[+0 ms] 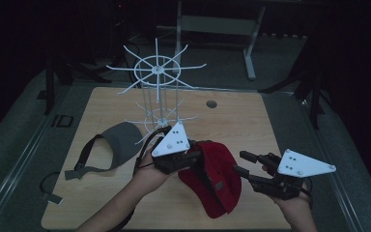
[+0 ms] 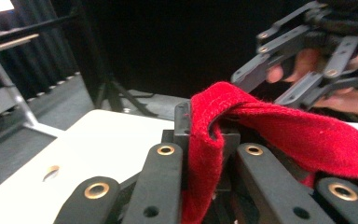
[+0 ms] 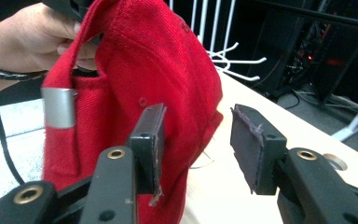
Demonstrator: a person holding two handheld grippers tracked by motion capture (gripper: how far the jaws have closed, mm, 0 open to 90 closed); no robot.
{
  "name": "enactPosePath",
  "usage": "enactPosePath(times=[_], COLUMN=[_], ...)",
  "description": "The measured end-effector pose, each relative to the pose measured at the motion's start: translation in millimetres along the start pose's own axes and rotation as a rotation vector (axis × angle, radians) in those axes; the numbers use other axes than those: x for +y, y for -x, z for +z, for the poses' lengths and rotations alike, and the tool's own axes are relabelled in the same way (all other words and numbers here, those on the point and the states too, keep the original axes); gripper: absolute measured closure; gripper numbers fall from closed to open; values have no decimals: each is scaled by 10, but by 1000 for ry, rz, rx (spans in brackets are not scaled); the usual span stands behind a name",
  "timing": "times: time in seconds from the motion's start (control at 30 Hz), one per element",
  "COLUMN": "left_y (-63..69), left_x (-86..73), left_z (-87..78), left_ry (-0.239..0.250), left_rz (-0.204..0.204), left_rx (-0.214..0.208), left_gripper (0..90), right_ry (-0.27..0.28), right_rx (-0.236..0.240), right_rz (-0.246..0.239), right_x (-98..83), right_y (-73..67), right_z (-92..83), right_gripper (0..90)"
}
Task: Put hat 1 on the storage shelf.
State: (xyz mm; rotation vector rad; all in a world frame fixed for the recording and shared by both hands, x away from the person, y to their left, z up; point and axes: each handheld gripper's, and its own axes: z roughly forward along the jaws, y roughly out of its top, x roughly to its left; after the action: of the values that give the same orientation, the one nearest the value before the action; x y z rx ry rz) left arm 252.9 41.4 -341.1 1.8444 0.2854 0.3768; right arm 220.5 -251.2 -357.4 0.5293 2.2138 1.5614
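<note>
A red cap (image 1: 217,183) hangs just above the wooden table (image 1: 241,121) near its front edge. My left gripper (image 1: 200,162) is shut on the cap's back edge, and in the left gripper view the red fabric (image 2: 298,135) is folded and pinched between the jaws of that gripper (image 2: 207,133). My right gripper (image 1: 239,162) points at the cap from the right, open. In the right gripper view its pads (image 3: 196,135) stand apart with nothing between them. The cap (image 3: 144,60) hangs just beyond the left pad, and its strap carries a silver buckle (image 3: 58,107).
A grey cap (image 1: 118,145) lies on the table to the left of my left hand. A white wire rack (image 1: 158,87) with radiating hooks stands at the table's middle back. A small round hole (image 1: 211,104) lies behind it to the right. Dark floor surrounds the table.
</note>
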Motion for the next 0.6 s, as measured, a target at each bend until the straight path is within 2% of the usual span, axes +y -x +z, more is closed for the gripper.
enactPosePath(times=[0.13,0.27,0.3,0.33,0.37,0.43,0.5,0.53,0.6], left_y=[34,19,19,12,6,-16,-29,-47,-53], left_x=[27,37,37,37,37,30,22,0,-16], left_z=[24,33,33,30,29,22,16,9,5], left_ry=[2,6,6,6,6,10,5,7,7], left_rz=[11,3,3,0,-2,-6,-2,-13,-18], left_rx=[-15,-12,-12,-9,-7,-6,2,-4,-4], left_gripper=[853,853,853,853,853,852,851,851,851], right_ry=[-2,-10,-10,-17,-17,-20,-18,-14,-4], right_rx=[17,51,51,66,66,78,87,69,75], right_rz=[-38,-88,-88,-101,-101,-110,-103,-88,-78], right_x=[19,65,65,75,75,90,95,105,118], right_y=[-35,-70,-70,-78,-78,-94,-93,-99,-107], right_z=[26,65,65,74,74,91,96,97,87], right_gripper=[590,704,704,789,789,871,879,886,889])
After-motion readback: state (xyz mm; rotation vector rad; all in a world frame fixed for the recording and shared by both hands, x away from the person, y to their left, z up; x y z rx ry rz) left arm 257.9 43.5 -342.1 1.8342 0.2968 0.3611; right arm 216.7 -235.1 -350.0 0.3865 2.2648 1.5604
